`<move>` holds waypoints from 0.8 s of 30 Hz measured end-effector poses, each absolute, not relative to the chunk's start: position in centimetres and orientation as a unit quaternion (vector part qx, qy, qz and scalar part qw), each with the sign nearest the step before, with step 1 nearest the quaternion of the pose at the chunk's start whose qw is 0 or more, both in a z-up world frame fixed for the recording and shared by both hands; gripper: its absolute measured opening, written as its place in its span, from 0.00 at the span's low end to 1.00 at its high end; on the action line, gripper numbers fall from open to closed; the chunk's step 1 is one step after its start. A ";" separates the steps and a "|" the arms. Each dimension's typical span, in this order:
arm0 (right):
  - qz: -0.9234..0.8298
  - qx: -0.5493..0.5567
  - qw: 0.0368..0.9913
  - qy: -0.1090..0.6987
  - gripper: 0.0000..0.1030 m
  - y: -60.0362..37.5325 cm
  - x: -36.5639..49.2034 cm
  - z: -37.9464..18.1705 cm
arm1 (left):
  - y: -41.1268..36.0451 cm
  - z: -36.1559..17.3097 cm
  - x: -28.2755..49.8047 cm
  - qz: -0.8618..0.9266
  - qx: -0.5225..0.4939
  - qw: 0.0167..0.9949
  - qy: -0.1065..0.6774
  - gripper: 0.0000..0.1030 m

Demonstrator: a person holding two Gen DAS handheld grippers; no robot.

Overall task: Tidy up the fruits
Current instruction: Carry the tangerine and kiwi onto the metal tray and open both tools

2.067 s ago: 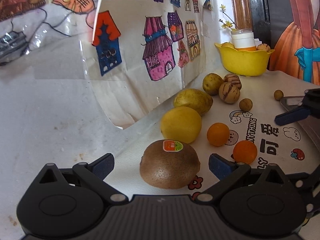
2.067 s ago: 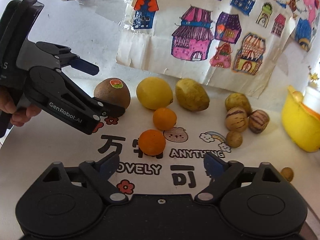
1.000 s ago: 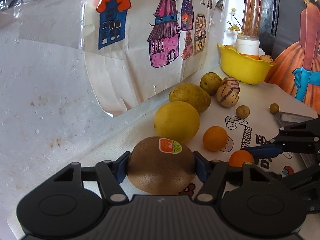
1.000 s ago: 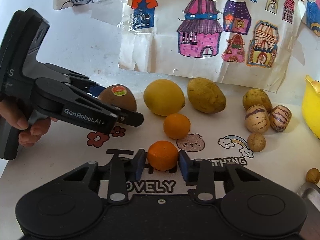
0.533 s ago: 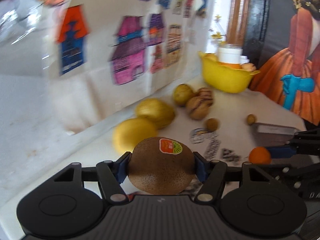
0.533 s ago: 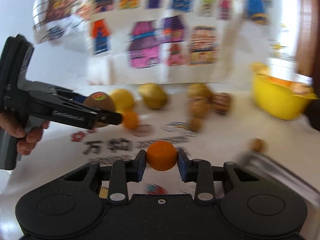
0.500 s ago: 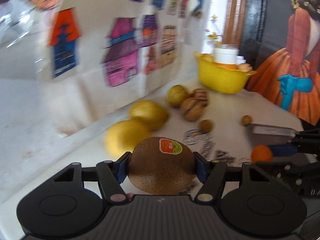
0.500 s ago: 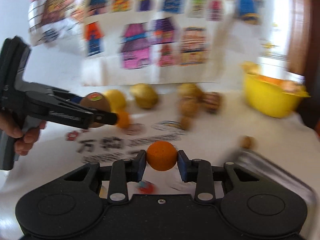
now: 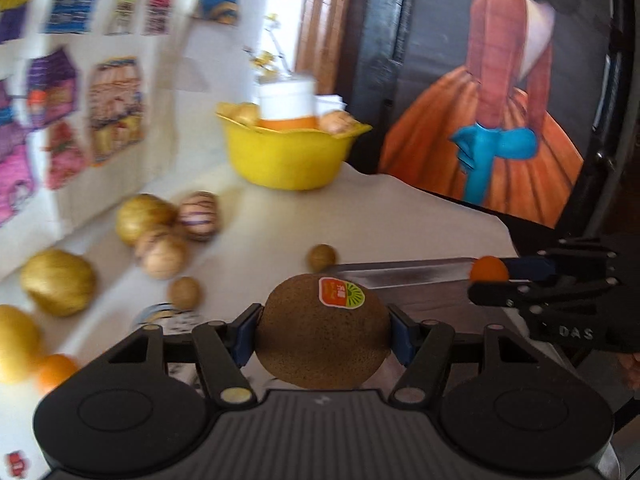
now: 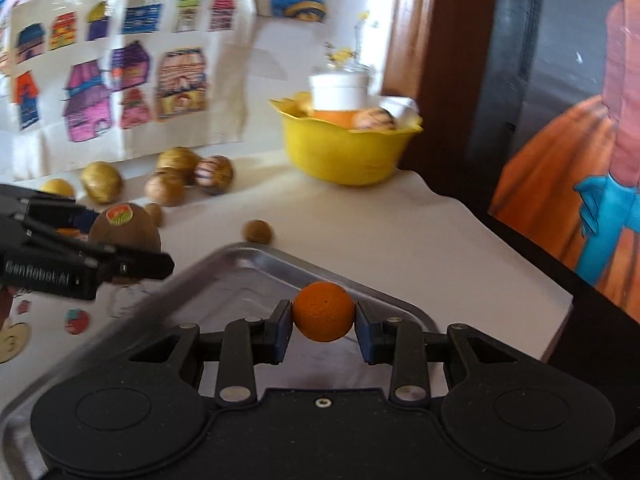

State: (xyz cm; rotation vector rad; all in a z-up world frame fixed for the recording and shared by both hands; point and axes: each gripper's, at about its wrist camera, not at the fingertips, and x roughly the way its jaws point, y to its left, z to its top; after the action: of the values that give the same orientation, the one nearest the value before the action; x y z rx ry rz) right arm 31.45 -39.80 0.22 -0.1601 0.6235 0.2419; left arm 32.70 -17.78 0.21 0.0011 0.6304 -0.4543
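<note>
1. Left gripper (image 9: 324, 336): jaws clenched on a brown kiwi (image 9: 323, 330), blue pads pressed to both sides, red-and-green sticker (image 9: 341, 292) facing up.
2. Right gripper (image 10: 323, 332): jaws clenched on a small orange (image 10: 323, 317), held above the metal tray (image 10: 240, 264).
3. Ahead of the left jaws and slightly right: the long edge of the same metal tray (image 9: 400, 272), with the right gripper (image 9: 490, 274) and its orange (image 9: 489, 270) over it.
4. Ahead and to the left of the left jaws: two small brown round fruits (image 9: 184, 292), striped pepino melons (image 9: 198, 214) beside a yellowish one, and farther left a dull yellow fruit (image 9: 58, 282), a lemon (image 9: 16, 344) and a second orange (image 9: 56, 370), all on the white worktop (image 9: 392, 216).
5. Far ahead of both jaws: a yellow bowl (image 9: 288, 152) holding fruit and a white-capped container (image 9: 286, 102).
6. Left of the right jaws: the left gripper (image 10: 120, 240) with the kiwi (image 10: 124, 226), just beside the tray's left rim; whether over it cannot be told.
</note>
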 end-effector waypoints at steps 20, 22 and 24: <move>0.106 -0.087 0.939 0.315 0.35 -41.4 33.7 -3.1 | -21.8 -2.5 33.9 -0.258 0.037 0.917 0.303 0.67; 0.106 -0.085 0.939 0.316 0.38 -41.5 33.6 -3.2 | -21.9 -2.5 34.0 -0.256 0.039 0.917 0.304 0.67; 0.104 -0.085 0.939 0.316 0.42 -41.6 33.4 -3.3 | -22.0 -2.4 34.0 -0.255 0.041 0.917 0.305 0.67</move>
State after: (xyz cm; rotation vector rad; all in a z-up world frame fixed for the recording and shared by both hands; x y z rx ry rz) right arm 33.37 -41.56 -3.25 -0.1743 0.6446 0.2121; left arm 33.97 -21.99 -2.40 0.0851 0.6283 -0.5243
